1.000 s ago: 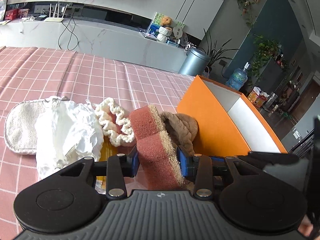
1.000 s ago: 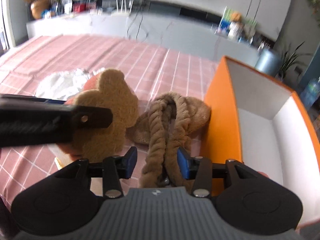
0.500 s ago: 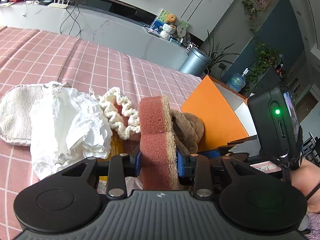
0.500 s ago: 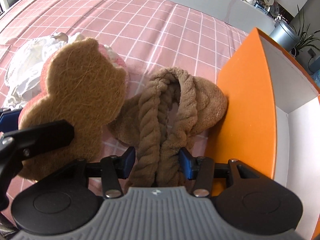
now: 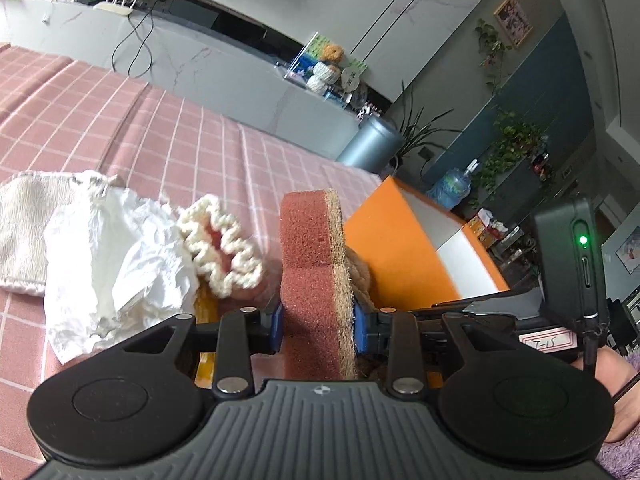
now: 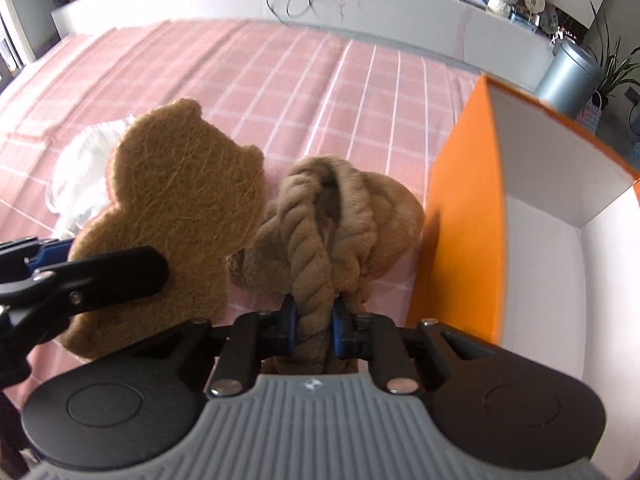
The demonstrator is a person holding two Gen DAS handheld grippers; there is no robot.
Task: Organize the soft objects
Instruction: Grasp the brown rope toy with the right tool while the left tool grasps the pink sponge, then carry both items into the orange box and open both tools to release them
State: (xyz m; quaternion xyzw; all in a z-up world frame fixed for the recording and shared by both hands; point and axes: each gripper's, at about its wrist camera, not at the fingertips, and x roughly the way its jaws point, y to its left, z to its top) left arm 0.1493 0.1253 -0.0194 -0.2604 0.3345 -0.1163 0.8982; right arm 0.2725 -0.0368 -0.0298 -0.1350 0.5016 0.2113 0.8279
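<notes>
Sponge point(image 5: 312, 276): one, standing up, squeezed by the left gripper point(image 5: 318, 330) fingers; its bottom is hidden. One white cloth point(image 5: 116, 264) lies left. Right view: one brown headband point(image 6: 320, 240), near the orange box point(image 6: 460, 220), with right gripper point(image 6: 314, 330) fingers closing on it.

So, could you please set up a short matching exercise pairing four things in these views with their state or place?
Things:
1. sponge
2. brown knitted hat
3. orange box
4. crumpled white tissue

States:
A. lying loose on the pink checked cloth
B. pinched at its twisted brim by the right tongs
C. held upright in the left tongs
D. standing open with a white inside

Pairs: 1-C, 2-B, 3-D, 4-A
</notes>
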